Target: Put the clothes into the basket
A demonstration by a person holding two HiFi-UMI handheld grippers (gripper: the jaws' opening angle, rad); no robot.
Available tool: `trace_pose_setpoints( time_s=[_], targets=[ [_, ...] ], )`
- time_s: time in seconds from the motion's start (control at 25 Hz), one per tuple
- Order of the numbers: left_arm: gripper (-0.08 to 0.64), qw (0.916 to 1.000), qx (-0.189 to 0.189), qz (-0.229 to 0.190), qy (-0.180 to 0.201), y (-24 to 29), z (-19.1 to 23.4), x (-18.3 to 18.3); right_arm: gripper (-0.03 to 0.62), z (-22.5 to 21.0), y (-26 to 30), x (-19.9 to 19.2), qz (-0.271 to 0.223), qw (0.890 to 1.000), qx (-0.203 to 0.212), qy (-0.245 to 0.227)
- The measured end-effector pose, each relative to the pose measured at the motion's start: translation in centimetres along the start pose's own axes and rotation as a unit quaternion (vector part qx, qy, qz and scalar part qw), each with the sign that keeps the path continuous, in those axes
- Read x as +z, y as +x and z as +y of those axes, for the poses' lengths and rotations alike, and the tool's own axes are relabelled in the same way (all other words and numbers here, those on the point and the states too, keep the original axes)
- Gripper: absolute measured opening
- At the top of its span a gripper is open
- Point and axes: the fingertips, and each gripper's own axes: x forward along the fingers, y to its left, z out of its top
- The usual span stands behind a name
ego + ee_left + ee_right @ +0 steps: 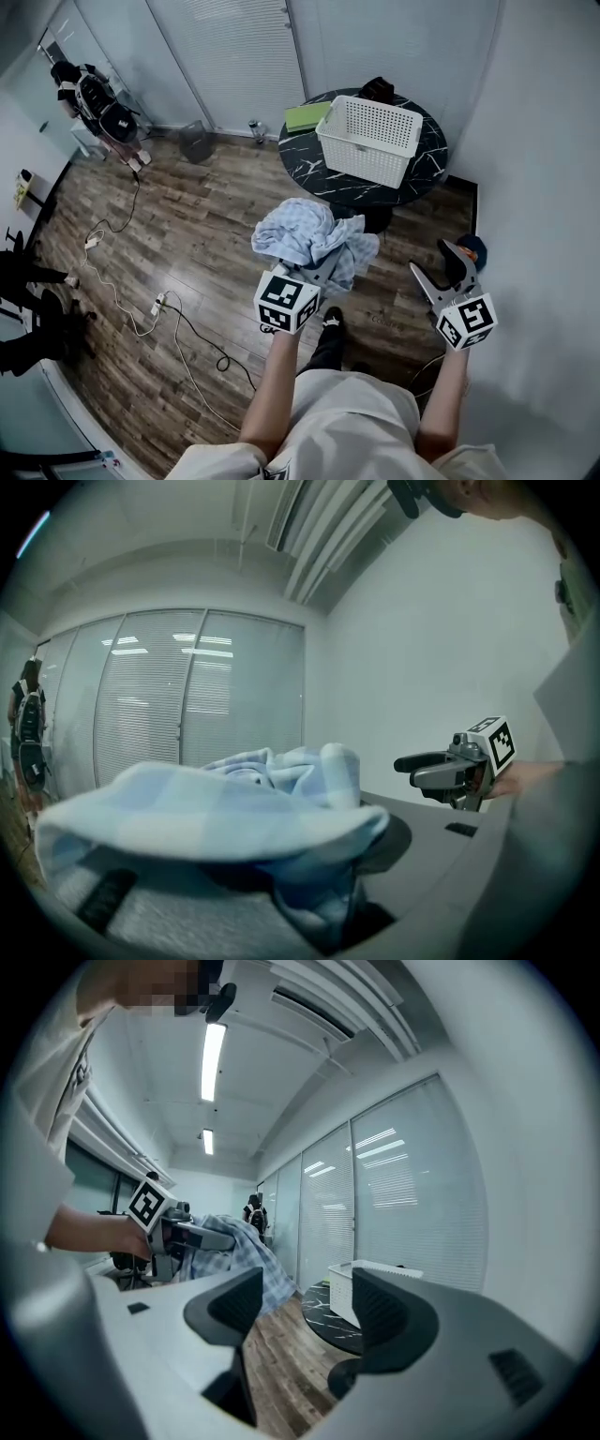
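Observation:
My left gripper (316,269) is shut on a bundled light-blue checked cloth (313,238), held in the air over the wood floor short of the table. In the left gripper view the cloth (216,808) drapes over the jaws and hides them. My right gripper (448,267) hangs to the right at about the same height, open with nothing between its jaws; its own view shows the gap (305,1307) bare. A white perforated basket (370,139) stands empty on the round black marble table (427,173) ahead, and also shows as the basket (375,1283) in the right gripper view.
A green flat item (307,116) and a dark object (378,89) lie on the table behind the basket. A white wall runs close along the right. Cables and a power strip (157,305) trail over the floor at left; a person with a backpack (98,103) stands far left.

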Motion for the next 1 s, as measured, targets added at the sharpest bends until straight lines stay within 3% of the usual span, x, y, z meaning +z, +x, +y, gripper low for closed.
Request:
trace_pose_setpoints(
  time_s=[0.64, 0.76, 0.88, 1.0],
  targets=[
    [0.186, 0.9998, 0.019, 0.0, -0.003, 5.1, 6.4, 0.3, 0.307, -4.3, 7.4, -0.1, 0.036, 0.999, 0.001, -0.013],
    [0.186, 0.9999, 0.013, -0.001, -0.004, 6.3, 7.6, 0.5, 0.307, -4.9, 8.7, 0.0, 0.036, 0.999, 0.005, 0.025],
    [0.186, 1.0, 0.004, 0.0, -0.008, 7.8, 8.9, 0.4, 0.307, -5.8, 10.0, 1.0, 0.005, 0.997, 0.005, 0.074],
    [0.186, 0.9999, -0.003, 0.001, -0.012, 9.5, 10.4, 0.1, 0.307, -6.8, 11.2, 1.1, -0.007, 0.997, -0.005, 0.077]
  ],
)
